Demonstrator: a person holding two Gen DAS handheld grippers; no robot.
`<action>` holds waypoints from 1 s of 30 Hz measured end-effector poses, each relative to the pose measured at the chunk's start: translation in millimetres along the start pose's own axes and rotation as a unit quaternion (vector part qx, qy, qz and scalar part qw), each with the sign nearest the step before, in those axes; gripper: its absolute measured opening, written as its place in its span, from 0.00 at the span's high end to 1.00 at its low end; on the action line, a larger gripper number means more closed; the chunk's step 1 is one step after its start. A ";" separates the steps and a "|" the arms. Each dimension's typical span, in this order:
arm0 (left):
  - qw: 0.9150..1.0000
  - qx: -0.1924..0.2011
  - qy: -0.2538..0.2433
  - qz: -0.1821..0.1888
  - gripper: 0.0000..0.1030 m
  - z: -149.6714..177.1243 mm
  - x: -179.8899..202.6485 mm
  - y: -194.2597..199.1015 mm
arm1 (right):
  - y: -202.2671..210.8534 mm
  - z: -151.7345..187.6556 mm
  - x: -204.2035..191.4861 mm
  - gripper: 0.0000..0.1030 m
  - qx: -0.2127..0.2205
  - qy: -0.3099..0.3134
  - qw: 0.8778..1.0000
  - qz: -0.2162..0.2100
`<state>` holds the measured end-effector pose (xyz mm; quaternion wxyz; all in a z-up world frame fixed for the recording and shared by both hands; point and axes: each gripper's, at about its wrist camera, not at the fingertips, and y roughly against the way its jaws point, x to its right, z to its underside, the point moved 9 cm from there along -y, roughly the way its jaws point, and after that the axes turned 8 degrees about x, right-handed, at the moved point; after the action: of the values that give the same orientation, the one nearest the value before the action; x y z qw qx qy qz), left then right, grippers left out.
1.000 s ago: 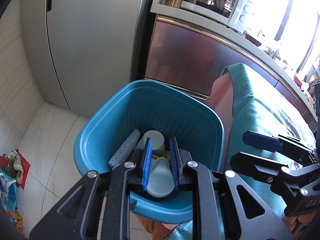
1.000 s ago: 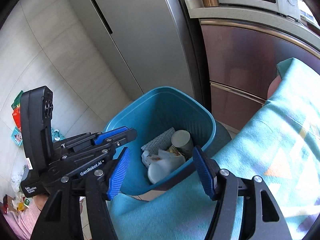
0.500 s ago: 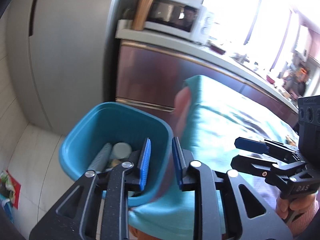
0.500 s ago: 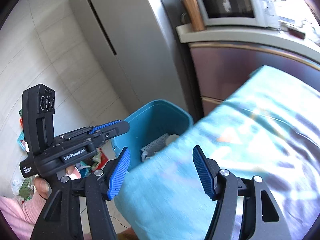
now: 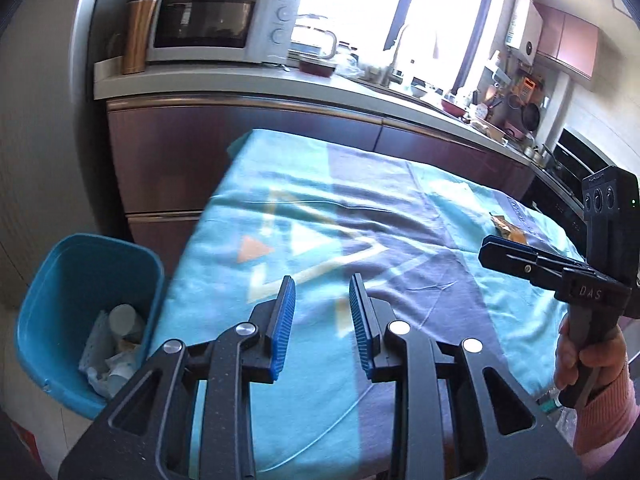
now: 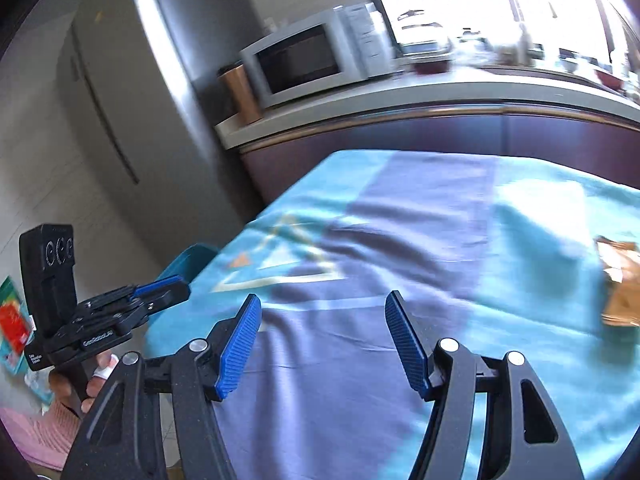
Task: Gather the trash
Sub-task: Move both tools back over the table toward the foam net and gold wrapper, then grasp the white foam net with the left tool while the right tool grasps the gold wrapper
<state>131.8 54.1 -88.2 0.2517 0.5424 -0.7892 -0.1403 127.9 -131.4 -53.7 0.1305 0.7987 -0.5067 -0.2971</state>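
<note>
My left gripper (image 5: 320, 294) hangs over the teal and purple tablecloth (image 5: 400, 216), its jaws opening with nothing between them. It also shows in the right wrist view as the left gripper (image 6: 162, 290) beside the table's left edge. My right gripper (image 6: 323, 304) stands open and empty above the cloth (image 6: 400, 220); in the left wrist view the right gripper (image 5: 500, 248) is at the right. A crumpled brown wrapper (image 5: 506, 229) (image 6: 620, 280) lies on the cloth, far right. The blue bin (image 5: 76, 268) stands on the floor at the table's left, holding a paper cup (image 5: 122, 318) and crumpled tissue (image 5: 106, 370).
Behind the table runs a kitchen counter (image 5: 240, 80) with a microwave (image 5: 208, 20), a copper tumbler (image 5: 136, 32) and dishes near the window. A tall grey fridge (image 6: 120, 100) stands at the left. Colourful packets (image 6: 12, 320) lie on the floor.
Both grippers swung right, away from over the bin to above the table. The left gripper let go of a pale blue piece over the bin and its jaws have widened.
</note>
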 end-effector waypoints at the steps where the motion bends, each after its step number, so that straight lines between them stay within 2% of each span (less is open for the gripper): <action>1: 1.000 -0.003 -0.005 0.008 0.73 -1.2 10.2 -6.8 | 6.7 -2.8 13.1 0.39 0.007 -0.006 1.000 0.013; 10: 0.995 -0.044 -0.054 0.073 0.71 -11.2 108.9 -71.2 | 47.9 -25.2 126.4 0.39 0.056 -0.048 0.989 0.131; 16: 0.988 -0.071 -0.073 0.113 0.67 -25.0 171.3 -121.0 | 71.2 -23.0 190.6 0.39 0.076 -0.099 0.976 0.178; 23: 0.983 -0.109 -0.071 0.132 0.61 -31.8 228.1 -188.5 | 68.0 -12.9 233.1 0.39 0.058 -0.142 0.971 0.182; 27: 0.981 -0.133 -0.044 0.135 0.59 -35.3 242.4 -221.2 | 60.6 -9.6 237.3 0.39 0.048 -0.149 0.973 0.168; 30: 0.979 -0.145 -0.021 0.138 0.55 -38.5 246.4 -239.6 | 56.4 -9.2 239.0 0.39 0.045 -0.153 0.974 0.159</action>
<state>271.0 -261.5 -114.1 0.3284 0.3828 -0.8327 -0.2284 166.2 -369.7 -99.5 0.0613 0.6577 -0.6542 -0.3684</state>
